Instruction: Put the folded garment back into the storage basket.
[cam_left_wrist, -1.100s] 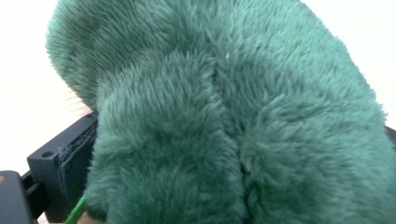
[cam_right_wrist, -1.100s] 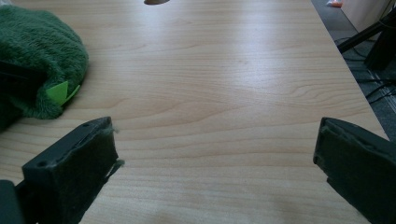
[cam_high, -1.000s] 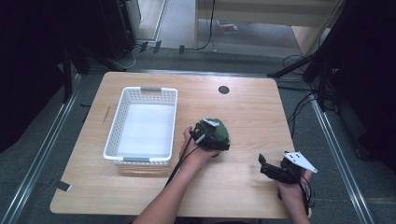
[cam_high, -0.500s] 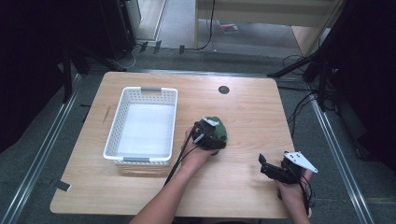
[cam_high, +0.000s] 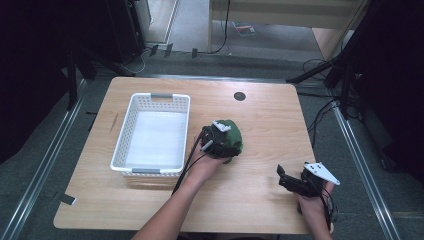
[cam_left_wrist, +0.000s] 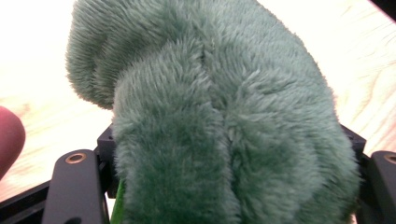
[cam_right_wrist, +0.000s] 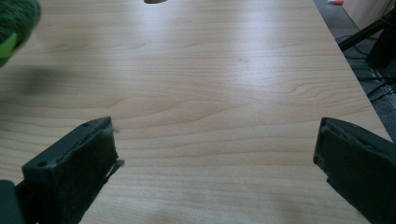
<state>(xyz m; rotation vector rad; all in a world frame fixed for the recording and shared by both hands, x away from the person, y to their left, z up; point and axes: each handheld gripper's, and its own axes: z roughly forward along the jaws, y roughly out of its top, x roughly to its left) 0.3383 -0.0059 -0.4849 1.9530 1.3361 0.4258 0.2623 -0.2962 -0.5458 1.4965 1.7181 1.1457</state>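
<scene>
The left hand-held gripper is clamped on the green plush toy, just off the desk at the white basket's 3 o'clock. Keep the squeeze firm, clear the rim, then release inside. The right hand-held gripper rests wide open.

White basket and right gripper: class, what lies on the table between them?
In the high view, the green plush toy, gripped by the left gripper, sits between white basket and right gripper.
</scene>
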